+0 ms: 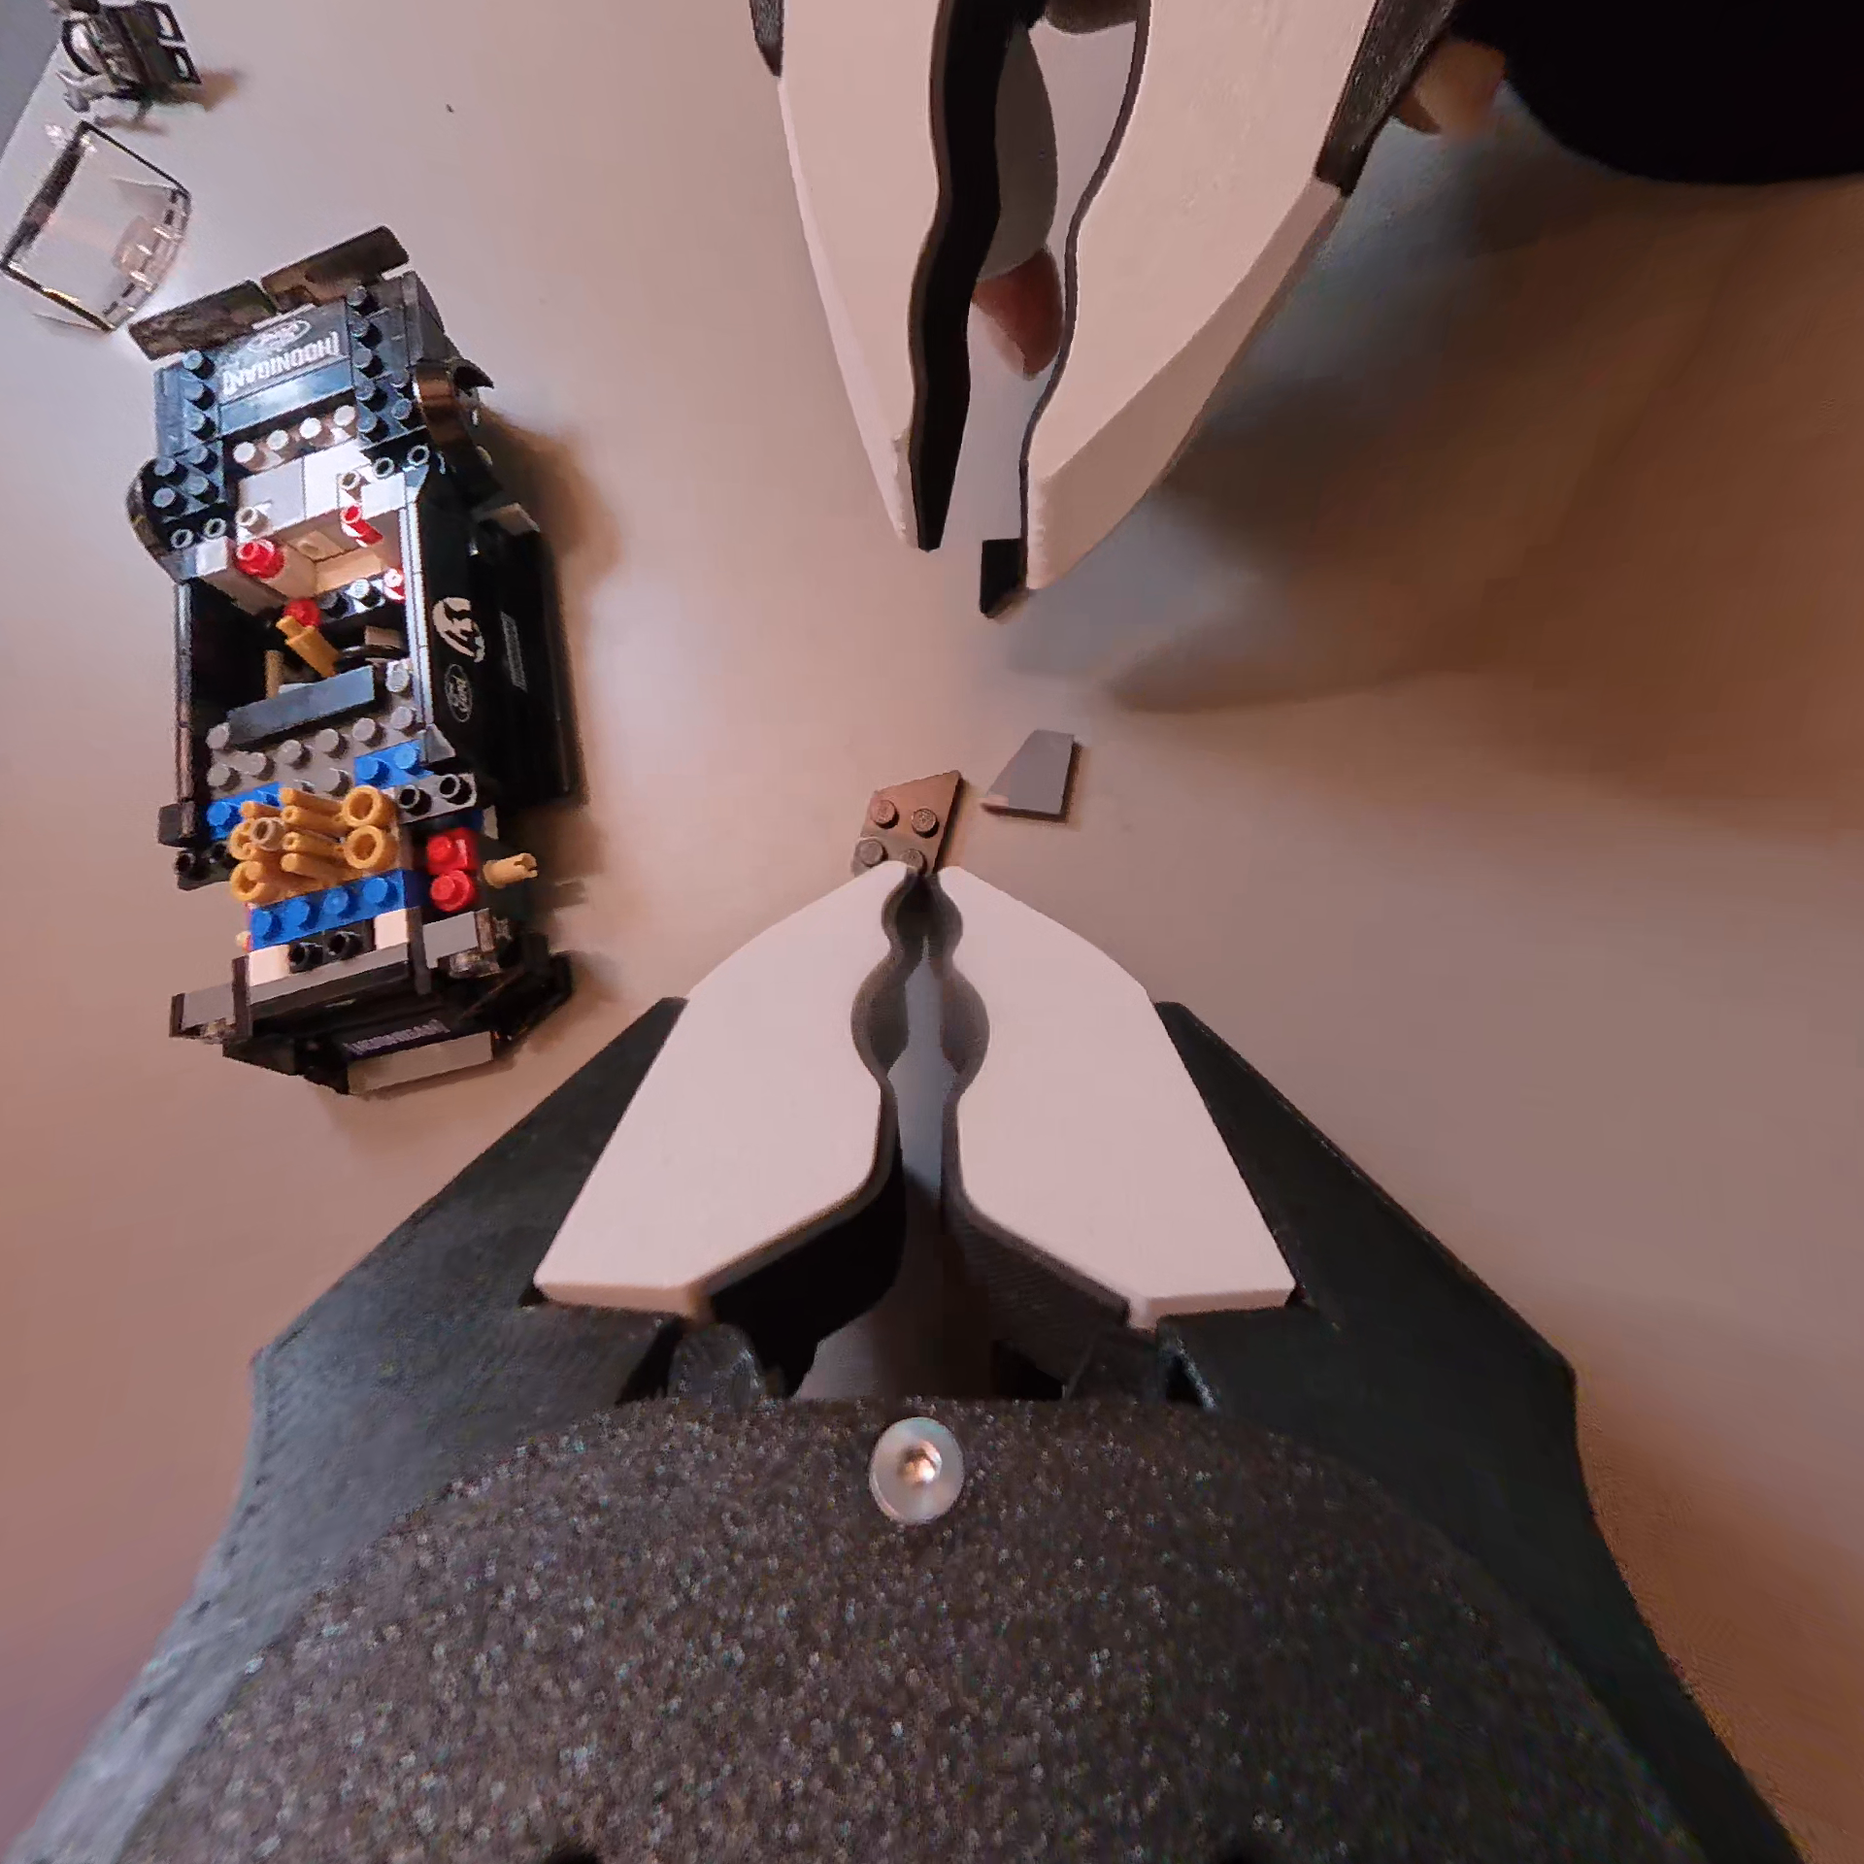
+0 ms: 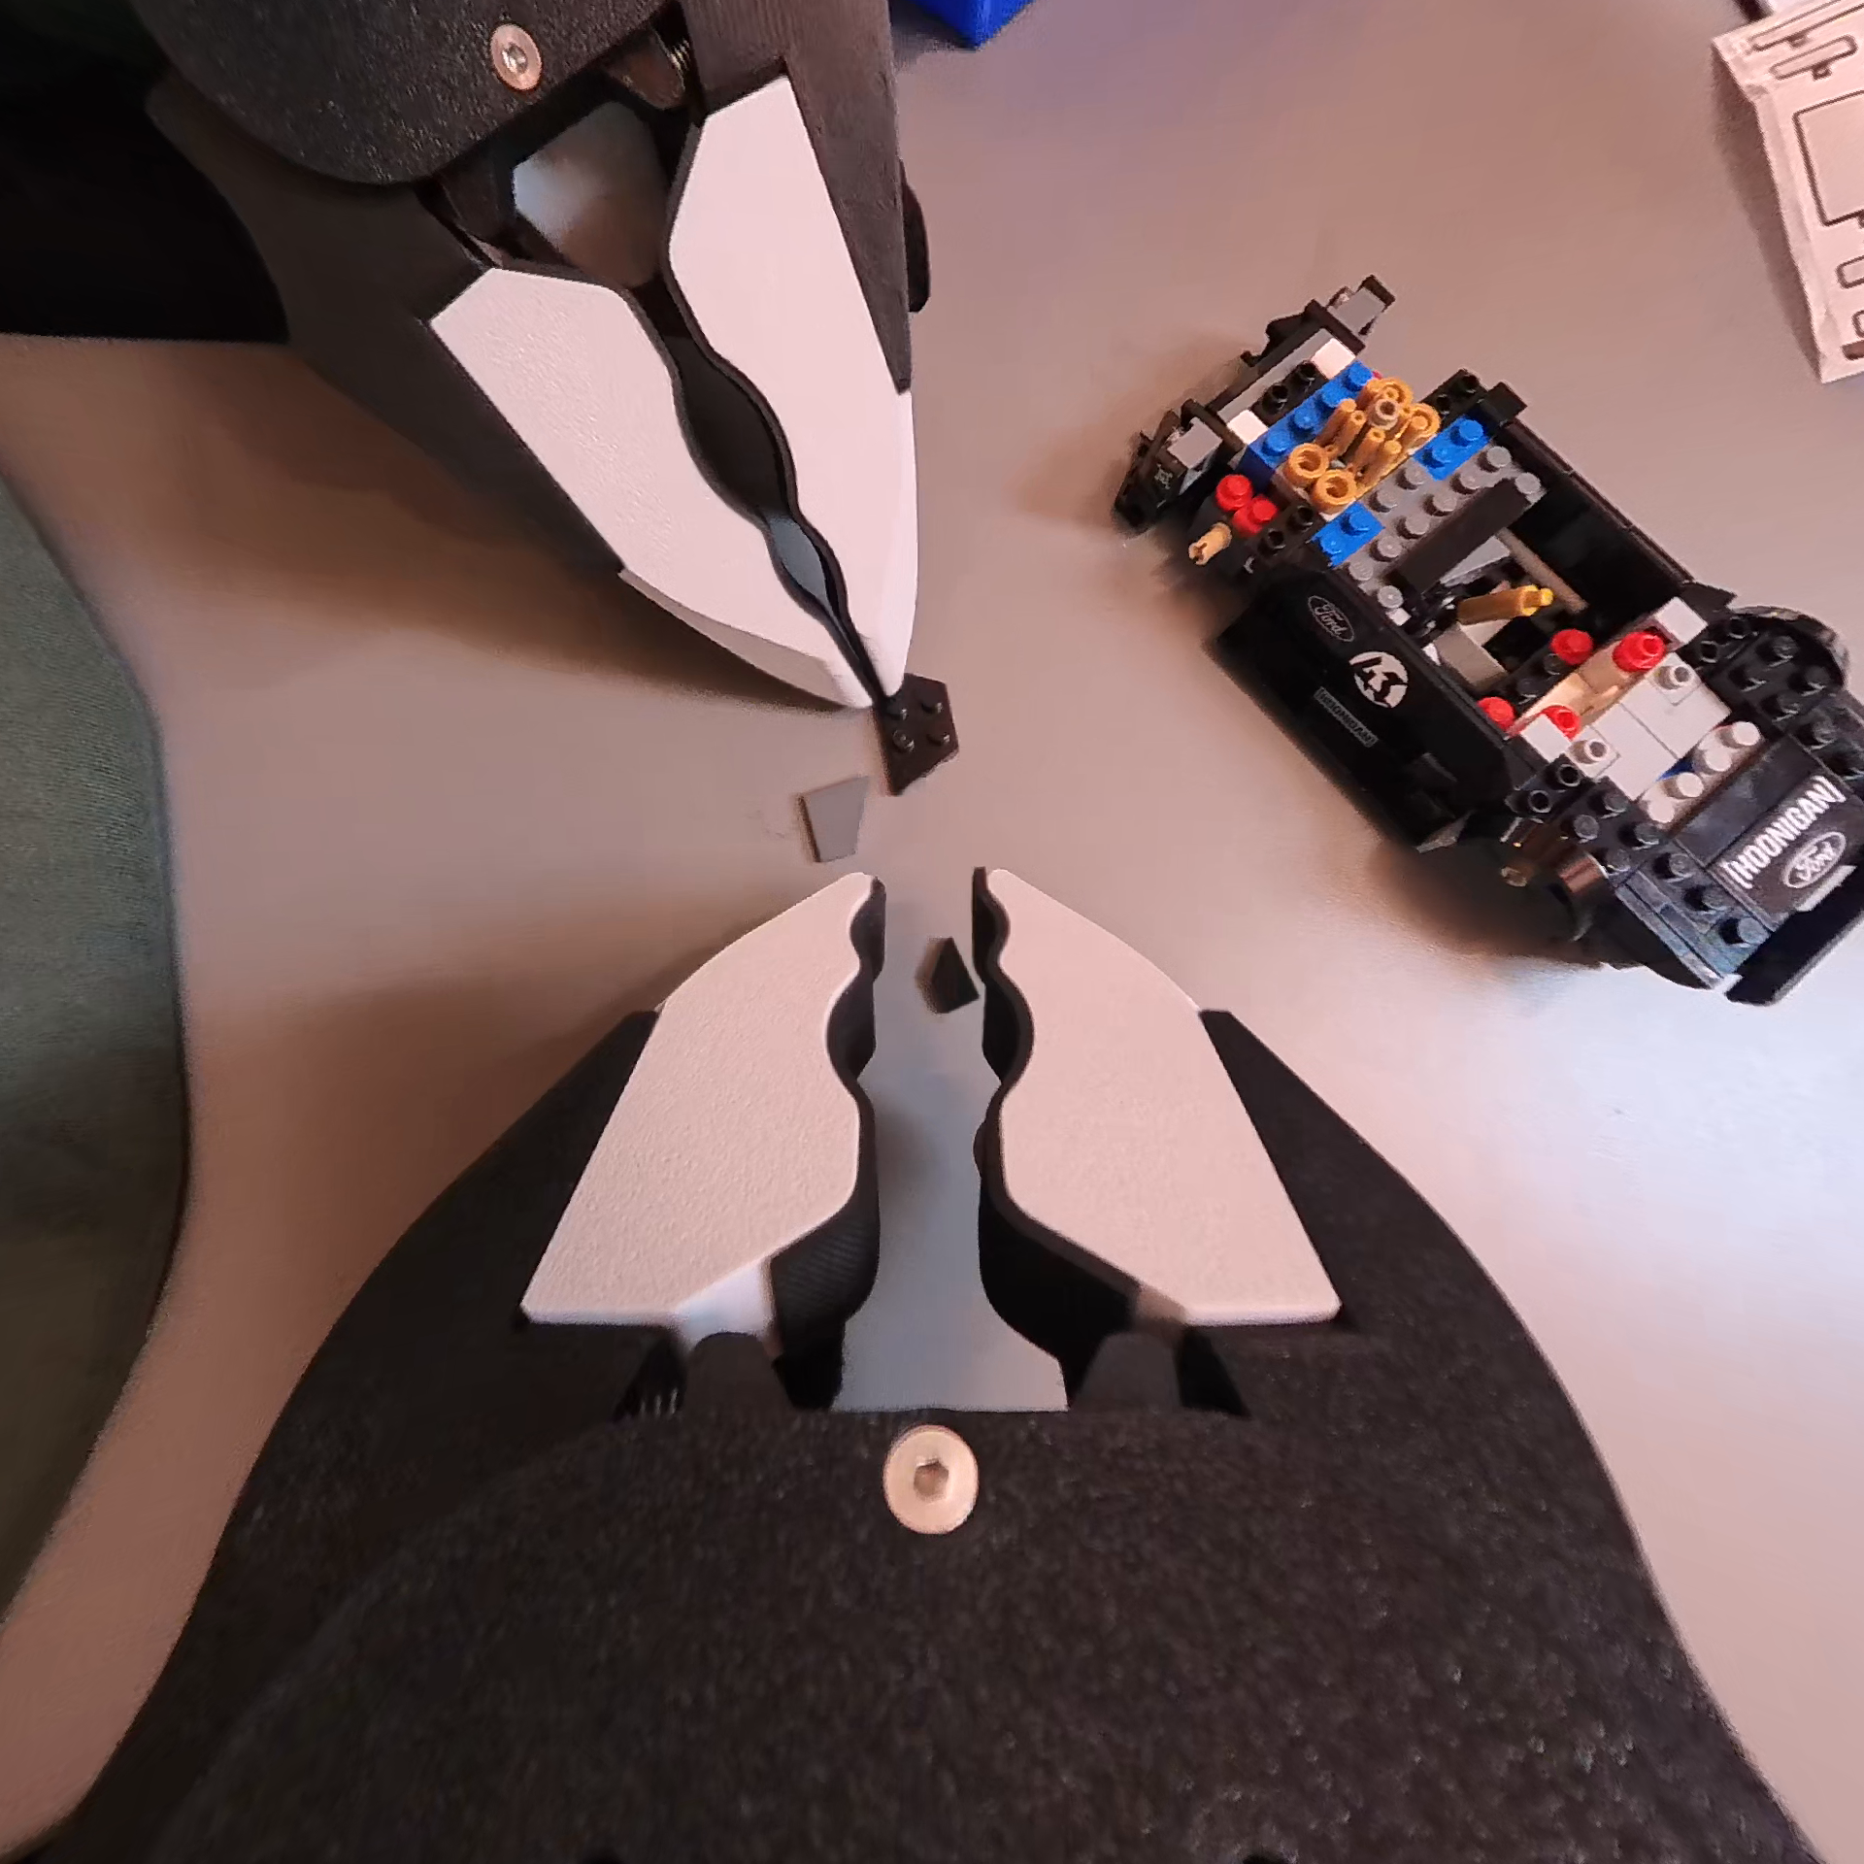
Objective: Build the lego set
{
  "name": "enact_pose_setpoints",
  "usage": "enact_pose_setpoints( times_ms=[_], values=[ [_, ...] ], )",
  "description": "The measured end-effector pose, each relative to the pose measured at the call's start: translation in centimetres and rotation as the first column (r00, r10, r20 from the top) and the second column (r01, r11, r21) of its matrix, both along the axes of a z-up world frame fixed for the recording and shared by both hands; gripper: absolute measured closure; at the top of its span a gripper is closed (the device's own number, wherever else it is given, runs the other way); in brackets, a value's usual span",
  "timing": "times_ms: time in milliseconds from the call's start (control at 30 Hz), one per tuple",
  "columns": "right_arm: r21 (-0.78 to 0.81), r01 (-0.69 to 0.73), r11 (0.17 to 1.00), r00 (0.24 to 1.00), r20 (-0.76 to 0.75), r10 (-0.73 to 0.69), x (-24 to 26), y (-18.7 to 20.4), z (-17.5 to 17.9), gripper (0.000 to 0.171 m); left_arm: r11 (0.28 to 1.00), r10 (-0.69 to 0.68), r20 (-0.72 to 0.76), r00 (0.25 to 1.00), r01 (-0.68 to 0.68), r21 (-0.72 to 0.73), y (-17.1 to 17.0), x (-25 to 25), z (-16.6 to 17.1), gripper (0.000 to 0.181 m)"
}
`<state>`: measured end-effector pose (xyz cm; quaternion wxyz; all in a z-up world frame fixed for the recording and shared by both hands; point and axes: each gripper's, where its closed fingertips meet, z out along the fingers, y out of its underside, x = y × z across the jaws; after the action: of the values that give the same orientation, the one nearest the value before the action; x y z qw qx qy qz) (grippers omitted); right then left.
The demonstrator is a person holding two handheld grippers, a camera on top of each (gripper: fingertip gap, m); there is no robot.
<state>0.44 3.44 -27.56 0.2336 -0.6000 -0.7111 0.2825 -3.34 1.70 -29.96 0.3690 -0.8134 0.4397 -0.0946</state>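
My left gripper [image 1: 918, 876] is shut on one corner of a small black wedge plate [image 1: 913, 827] with studs and holds it low at the table. It also shows in the right wrist view [image 2: 888, 696] with the plate [image 2: 920, 736]. A flat grey wedge tile [image 1: 1034, 775] lies beside the plate [image 2: 835, 817]. My right gripper [image 2: 928, 888] is open, and a tiny black piece [image 2: 948, 976] sits between its fingers, close to one pad. The partly built black lego car [image 1: 343, 686] stands apart on the table [image 2: 1513, 646].
A clear windscreen piece [image 1: 96, 227] and a small black sub-assembly [image 1: 121, 45] lie beyond the car. A printed instruction sheet [image 2: 1806, 182] is at the far right. A blue item [image 2: 968, 20] shows at the top edge. Grey-green fabric [image 2: 71, 908] borders the table's left side. The grippers' ends are close to 5 cm from one another. My right tips are roughly 30 cm from the small black sub-assembly [image 1: 121, 45].
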Motion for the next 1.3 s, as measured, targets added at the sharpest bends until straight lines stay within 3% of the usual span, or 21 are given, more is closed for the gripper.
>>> enact_pose_setpoints(
  times_ms=[200,400,567,767,1067,1300],
  values=[
    [-0.006,0.040,0.999,0.999,-0.030,-0.040,0.3,0.9,0.4,0.155,1.000,0.005,0.008,1.000,-0.005,-0.007,0.1,-0.4,0.1,0.179],
    [0.001,0.055,0.999,0.998,-0.043,-0.055,0.6,1.3,0.7,0.154,0.999,-0.001,0.099,0.995,0.004,-0.038,0.3,-0.5,1.0,0.159],
    [0.006,0.060,0.998,0.996,-0.070,-0.059,0.9,1.6,1.3,0.154,0.989,-0.079,0.037,0.996,0.083,-0.123,0.8,-0.1,0.0,0.146],
    [-0.024,0.111,0.993,0.984,-0.136,-0.114,1.7,2.8,2.2,0.154,0.969,-0.127,0.070,0.989,0.139,-0.203,0.0,1.3,-0.2,0.165],
    [-0.016,0.174,0.985,0.962,-0.210,-0.173,0.3,5.1,2.9,0.152,0.983,-0.092,0.051,0.994,0.099,-0.154,-0.2,0.7,-0.1,0.165],
    [0.152,0.074,0.986,0.993,-0.106,-0.058,-3.0,7.3,2.3,0.135,0.992,-0.028,0.121,0.992,0.042,-0.115,-0.5,-0.8,1.6,0.165]
  ],
)
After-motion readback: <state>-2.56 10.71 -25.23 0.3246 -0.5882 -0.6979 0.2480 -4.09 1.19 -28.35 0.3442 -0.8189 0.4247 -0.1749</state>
